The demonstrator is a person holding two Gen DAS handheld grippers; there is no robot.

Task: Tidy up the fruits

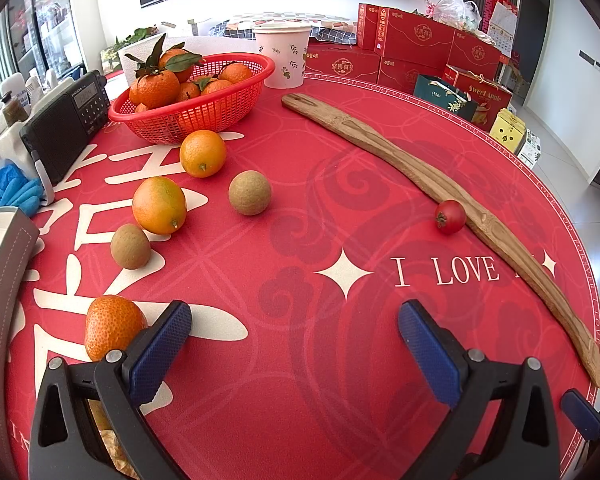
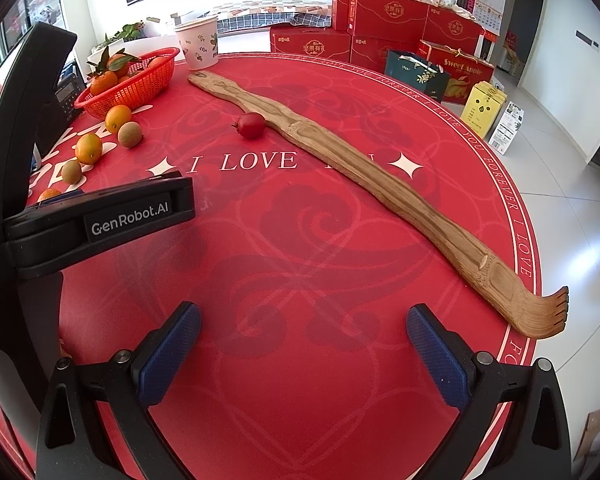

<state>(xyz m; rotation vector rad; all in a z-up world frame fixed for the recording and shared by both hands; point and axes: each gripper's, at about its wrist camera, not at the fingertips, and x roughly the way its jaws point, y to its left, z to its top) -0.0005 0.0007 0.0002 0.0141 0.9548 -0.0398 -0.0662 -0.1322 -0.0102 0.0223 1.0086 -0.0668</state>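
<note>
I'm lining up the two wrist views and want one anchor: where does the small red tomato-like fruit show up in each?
Left wrist view: the small red fruit lies right of centre, against the near edge of the wooden back scratcher.
Right wrist view: the small red fruit lies upper centre-left, just left of the scratcher.
Shared landmark: the red basket of oranges.

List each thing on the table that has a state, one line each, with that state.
left gripper: open, empty, above the cloth
right gripper: open, empty
red basket: upright, holding leafy oranges
paper cup: upright behind the basket
small red fruit: loose, against the wooden back scratcher
nearest orange: loose, beside the left gripper's finger
two brown fruits: loose on the cloth
</note>
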